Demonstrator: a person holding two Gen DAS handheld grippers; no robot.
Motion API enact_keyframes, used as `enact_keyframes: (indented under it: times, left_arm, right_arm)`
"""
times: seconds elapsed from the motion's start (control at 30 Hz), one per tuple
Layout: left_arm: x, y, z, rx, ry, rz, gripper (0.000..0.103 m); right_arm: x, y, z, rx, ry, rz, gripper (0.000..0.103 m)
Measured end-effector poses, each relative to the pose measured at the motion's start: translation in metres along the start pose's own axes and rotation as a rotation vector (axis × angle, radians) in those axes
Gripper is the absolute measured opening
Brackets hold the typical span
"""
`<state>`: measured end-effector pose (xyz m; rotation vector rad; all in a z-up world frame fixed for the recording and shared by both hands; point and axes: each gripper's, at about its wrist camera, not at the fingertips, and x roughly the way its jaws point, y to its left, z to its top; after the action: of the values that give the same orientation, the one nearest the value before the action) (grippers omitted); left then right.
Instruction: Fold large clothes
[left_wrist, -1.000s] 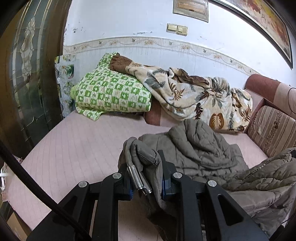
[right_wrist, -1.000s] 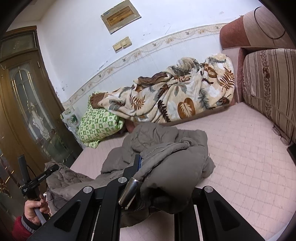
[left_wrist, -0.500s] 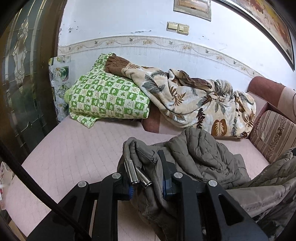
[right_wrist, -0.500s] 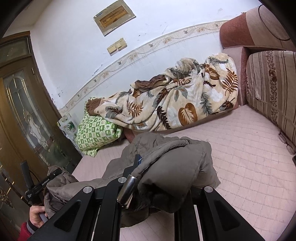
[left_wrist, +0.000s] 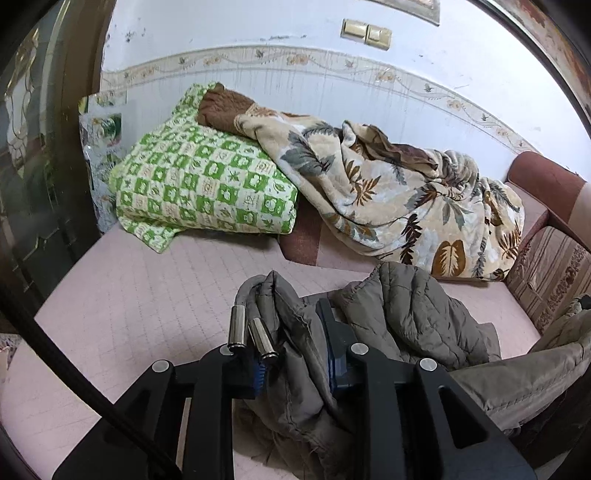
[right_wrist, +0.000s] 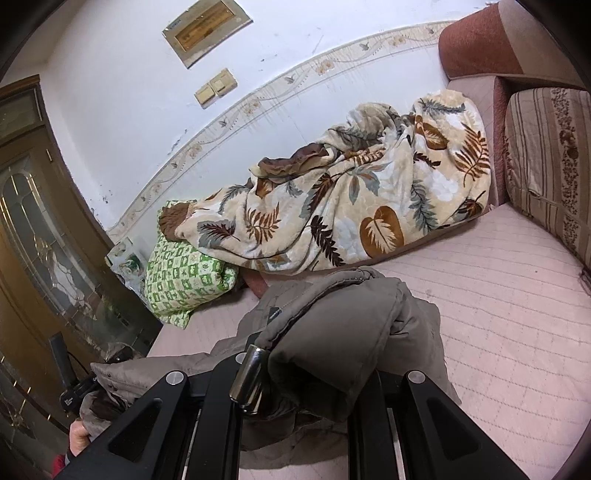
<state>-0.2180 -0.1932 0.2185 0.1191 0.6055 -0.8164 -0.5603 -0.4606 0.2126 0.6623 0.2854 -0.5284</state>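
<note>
Left tool: jaws narrowed on a bunched fold of the grey quilted jacket; fabric fills the gap between the blue pads. Two metal cord ends hang beside its left finger.

Right tool: clamped on another thick fold of the same jacket, which drapes over and hides the fingertips. One metal cord end lies against the left finger.

Jacket: partly lifted, the remainder heaped on the pink quilted bed cover; a span of it runs between the two tools.

Behind, against the wall: green checked bedding, with a leaf-print blanket overlapping its top edge and spread along the wall. Striped cushion at the right end. No containers in view.
</note>
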Motion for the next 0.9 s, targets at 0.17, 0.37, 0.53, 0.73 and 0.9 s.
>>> enact_keyframes:
  times: [0.17,0.37,0.53,0.73,0.9]
  left_arm:
    - [0.030,0.001,0.006,-0.013,0.031,-0.001,0.025]
    - [0.070,0.003,0.012,-0.028,0.089,-0.008,0.026]
    - [0.107,0.004,0.014,-0.054,0.149,-0.005,0.028]
    - [0.153,0.009,0.013,-0.053,0.221,0.020,0.037]
    - [0.185,0.017,0.012,-0.054,0.238,0.067,0.042]
  right_arm:
    - [0.030,-0.008,0.011,0.021,0.022,-0.002,0.014]
    - [0.068,-0.019,0.021,0.033,0.060,-0.014,0.015]
    - [0.101,-0.032,0.025,0.043,0.097,-0.028,0.015]
    - [0.149,-0.057,0.021,0.092,0.159,-0.058,0.015]
    - [0.185,-0.078,0.016,0.120,0.196,-0.107,0.015]
